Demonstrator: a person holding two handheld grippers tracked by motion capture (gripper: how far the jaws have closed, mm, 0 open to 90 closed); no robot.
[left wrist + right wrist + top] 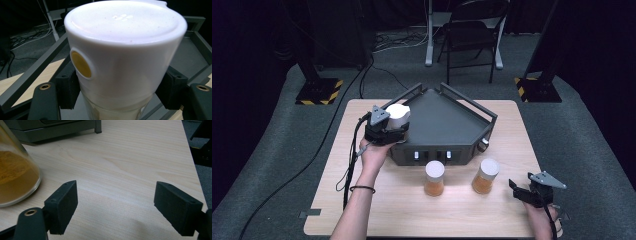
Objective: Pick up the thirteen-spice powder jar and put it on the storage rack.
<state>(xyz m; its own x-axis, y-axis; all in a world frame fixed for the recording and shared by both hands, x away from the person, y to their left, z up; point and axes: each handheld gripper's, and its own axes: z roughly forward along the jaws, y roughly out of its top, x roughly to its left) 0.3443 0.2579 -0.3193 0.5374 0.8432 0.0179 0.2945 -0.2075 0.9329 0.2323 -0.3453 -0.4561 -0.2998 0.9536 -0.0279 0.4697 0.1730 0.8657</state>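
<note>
My left gripper (pixel 393 129) is shut on a white-lidded jar (pixel 397 117), held at the left corner of the dark grey tray (pixel 447 120). In the left gripper view the jar's white lid (pixel 125 37) looms close, with a yellow dot on its side, and both pads (pixel 66 87) press on the jar below the lid. Two jars of orange powder stand on the table in front of the tray, one in the middle (pixel 434 178) and one to its right (pixel 485 176). My right gripper (pixel 516 189) rests near the table's front right, open, with nothing between its jaws.
The wooden table (pixel 412 210) has bare room at front left and front right. The tray has raised rails (pixel 472 105) along its back edges. A jar of orange powder (pixel 15 175) stands left of my right gripper (pixel 115 205). The table's right edge (pixel 192 157) is close by.
</note>
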